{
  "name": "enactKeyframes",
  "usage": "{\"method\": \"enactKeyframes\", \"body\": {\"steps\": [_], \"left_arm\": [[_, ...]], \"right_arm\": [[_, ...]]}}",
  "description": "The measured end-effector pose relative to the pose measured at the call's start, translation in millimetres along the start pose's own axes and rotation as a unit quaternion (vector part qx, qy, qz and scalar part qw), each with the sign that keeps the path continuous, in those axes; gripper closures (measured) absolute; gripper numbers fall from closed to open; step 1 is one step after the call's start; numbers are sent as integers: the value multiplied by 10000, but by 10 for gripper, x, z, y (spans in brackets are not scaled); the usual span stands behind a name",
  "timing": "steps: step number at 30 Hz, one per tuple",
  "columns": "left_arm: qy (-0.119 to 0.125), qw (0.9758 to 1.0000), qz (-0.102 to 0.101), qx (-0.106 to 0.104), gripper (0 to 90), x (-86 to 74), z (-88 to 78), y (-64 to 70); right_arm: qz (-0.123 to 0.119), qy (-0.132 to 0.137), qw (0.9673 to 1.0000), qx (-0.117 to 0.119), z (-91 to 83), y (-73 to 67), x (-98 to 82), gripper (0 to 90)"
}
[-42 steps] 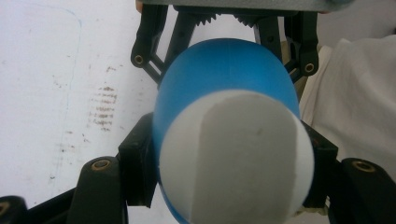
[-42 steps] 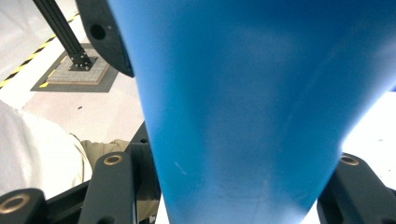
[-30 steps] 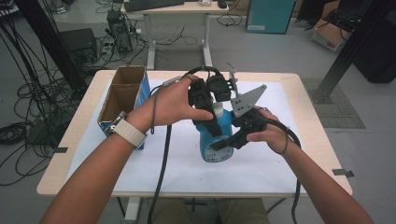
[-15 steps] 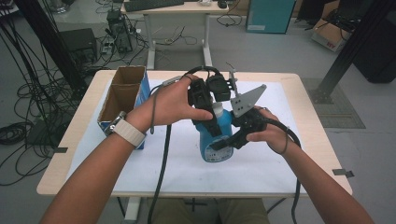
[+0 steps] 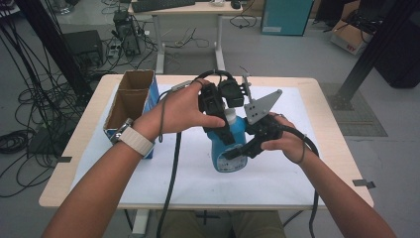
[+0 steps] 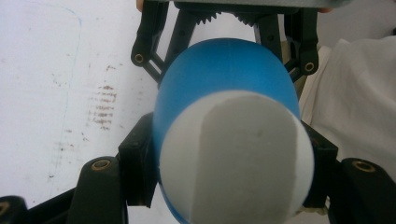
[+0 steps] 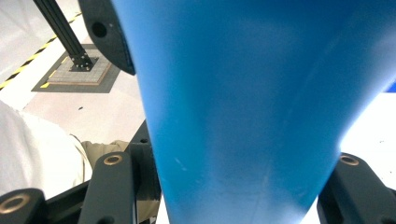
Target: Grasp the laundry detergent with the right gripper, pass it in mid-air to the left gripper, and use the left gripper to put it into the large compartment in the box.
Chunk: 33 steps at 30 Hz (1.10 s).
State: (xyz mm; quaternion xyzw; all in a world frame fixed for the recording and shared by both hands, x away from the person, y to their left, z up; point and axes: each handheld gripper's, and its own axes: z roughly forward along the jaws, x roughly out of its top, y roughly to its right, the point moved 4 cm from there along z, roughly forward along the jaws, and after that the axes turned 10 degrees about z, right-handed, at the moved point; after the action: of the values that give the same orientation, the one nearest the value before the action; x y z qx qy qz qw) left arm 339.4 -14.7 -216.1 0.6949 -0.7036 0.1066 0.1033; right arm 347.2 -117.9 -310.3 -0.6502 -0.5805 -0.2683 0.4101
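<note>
— So where does the blue bottle point(image 5: 229, 151) stand right now?

— Upright on the white sheet point(image 5: 188, 173) that covers the table point(image 5: 317, 84), roughly midway between the left and right edges and a little nearer the front edge than the far one. Its white cap point(image 5: 229, 116) points up.

— And the grippers?

— Both are clamped on it. The left gripper point(image 5: 214, 111) comes down from above, and its jaws are closed on the neck just under the cap. In the left gripper view the black pads point(image 6: 136, 170) press against the bottle on either side, with the cap point(image 6: 233, 154) close to the lens.

— The right one?

— The right gripper point(image 5: 247, 144) reaches in from the bottle's right side, and its jaws are closed on the blue body lower down. In the right gripper view the blue wall point(image 7: 243, 107) sits tight between the two jaws.

— Anything else on the table?

— An open cardboard box point(image 5: 130, 101) with a blue side stands near the left edge, toward the far left corner, well apart from the bottle. The left forearm with a pale wristband point(image 5: 134, 140) passes just in front of it.
</note>
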Motion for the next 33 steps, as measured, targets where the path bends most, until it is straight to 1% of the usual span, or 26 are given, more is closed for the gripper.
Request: {"method": "enactKeyframes", "body": {"steps": [1,2,4,5,6,7,8,10,12,13,14,18,21,22,26,27,33], "left_arm": [[32,10000,-46,0,376,3,5,5],[-7,10000,3,-14,376,1,1,-1],[38,10000,-44,1,376,5,7,6],[4,10000,7,-1,376,2,2,-1],[34,10000,-36,-1,376,5,6,4],[8,10000,4,-5,376,2,2,-1],[46,10000,-39,1,376,5,6,5],[-2,10000,10,-9,376,-1,1,-2],[34,10000,-36,0,376,2,4,4],[4,10000,7,-3,376,-2,0,-1],[-1,10000,7,-7,376,-3,-1,0],[32,10000,-51,-10,376,-2,6,9],[-7,10000,0,-20,376,-6,2,2],[34,10000,-54,-16,376,-2,7,8],[-3,10000,3,-15,375,-3,3,1],[27,10000,-49,-36,376,-1,5,7],[37,10000,-62,-25,376,-6,10,7]], "right_arm": [[2,-5,10000,-1,0,0,-1,432],[5,-6,10000,0,0,0,-2,433],[17,-8,10000,1,-1,-3,-4,433],[7,-7,10000,-2,-2,-1,-3,433],[5,-7,10000,-3,-4,0,-3,433],[5,-8,10000,-1,-4,0,-3,433],[17,-5,10000,-2,-3,-2,-3,433],[4,-7,10000,-2,-2,0,-3,432],[3,-8,10000,-2,-1,-1,-3,433],[2,-6,10000,0,0,-1,-2,433],[1,-3,10000,2,0,-1,-2,433],[3,-11,10000,6,5,-4,-2,433],[5,-11,10000,6,5,-4,-4,432],[1,-11,10000,3,5,-3,-4,432],[6,-10,10000,2,3,-3,-5,432],[1,-14,10000,1,2,-3,-5,432],[1,-13,10000,2,6,0,-5,432]]}}
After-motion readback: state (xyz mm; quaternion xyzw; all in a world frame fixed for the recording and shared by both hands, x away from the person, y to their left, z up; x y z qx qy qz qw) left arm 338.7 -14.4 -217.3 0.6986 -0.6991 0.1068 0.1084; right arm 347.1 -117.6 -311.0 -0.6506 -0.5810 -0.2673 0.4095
